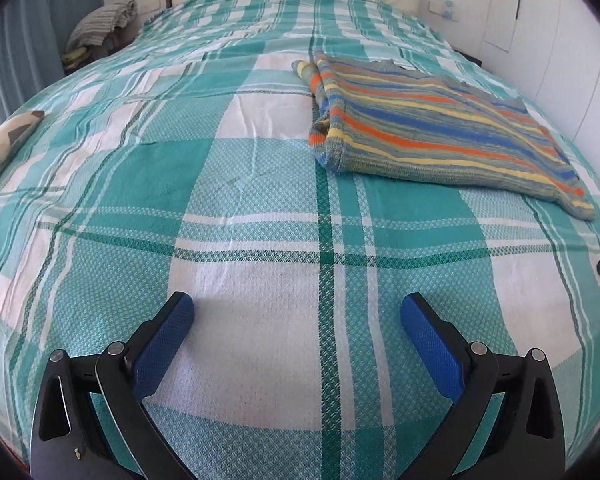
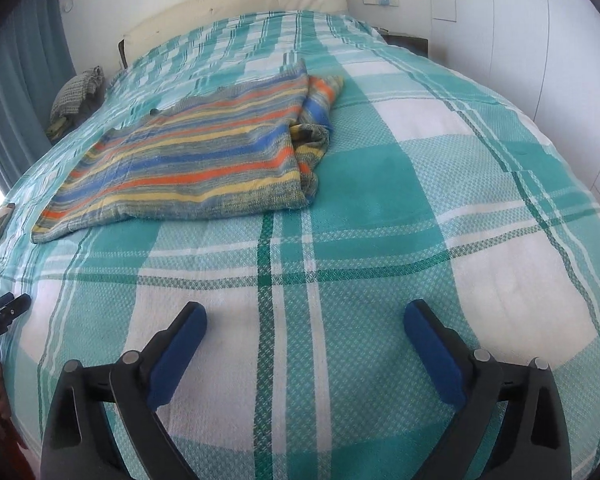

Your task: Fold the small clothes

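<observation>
With the striped sweater [image 1: 440, 128] lying partly folded far up the bed [image 1: 260, 240], both the left gripper [image 1: 298, 316] and right gripper [image 2: 306, 322] hang released and empty, so the next fold calls for reaching forward to its near hem.

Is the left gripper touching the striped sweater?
Apart. The left wrist view shows the left gripper open, with bare bedspread between it and the striped sweater.

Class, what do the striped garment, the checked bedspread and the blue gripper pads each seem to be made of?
Striped garment: probably knitted yarn; fuzzy, flecked stripes, ribbed cuff.
Checked bedspread: woven cotton by its look; matte, raised waffle weave.
Blue gripper pads: likely rubber or foam; matte, dimpled grid.
</observation>
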Demonstrator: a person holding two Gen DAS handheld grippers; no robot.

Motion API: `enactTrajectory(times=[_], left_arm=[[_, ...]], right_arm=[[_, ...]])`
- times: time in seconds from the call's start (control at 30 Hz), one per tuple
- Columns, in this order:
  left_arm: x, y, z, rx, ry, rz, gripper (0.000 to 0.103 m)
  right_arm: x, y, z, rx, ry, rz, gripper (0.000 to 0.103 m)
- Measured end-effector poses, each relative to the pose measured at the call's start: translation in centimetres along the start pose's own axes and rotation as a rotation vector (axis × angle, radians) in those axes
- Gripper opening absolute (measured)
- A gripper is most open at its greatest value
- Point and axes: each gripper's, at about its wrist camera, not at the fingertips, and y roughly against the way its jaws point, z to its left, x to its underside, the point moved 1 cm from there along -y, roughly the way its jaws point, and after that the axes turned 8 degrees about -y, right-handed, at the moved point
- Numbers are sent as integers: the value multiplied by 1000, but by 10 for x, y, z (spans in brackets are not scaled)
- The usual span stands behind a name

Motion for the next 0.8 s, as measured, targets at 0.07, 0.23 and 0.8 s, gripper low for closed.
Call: enactTrajectory(times=[0.07,0.23,0.8], left_arm=[[0,0,-1,-2,-1,-1,103],[0,0,0,-2,-1,-1,103],[1,1,-2,-5,-10,0,103]], right_arm=[[1,-1,0,-3,6,0,102],[2,0,0,-11,1,-2,102],[3,0,1,-8,4,-1,103]])
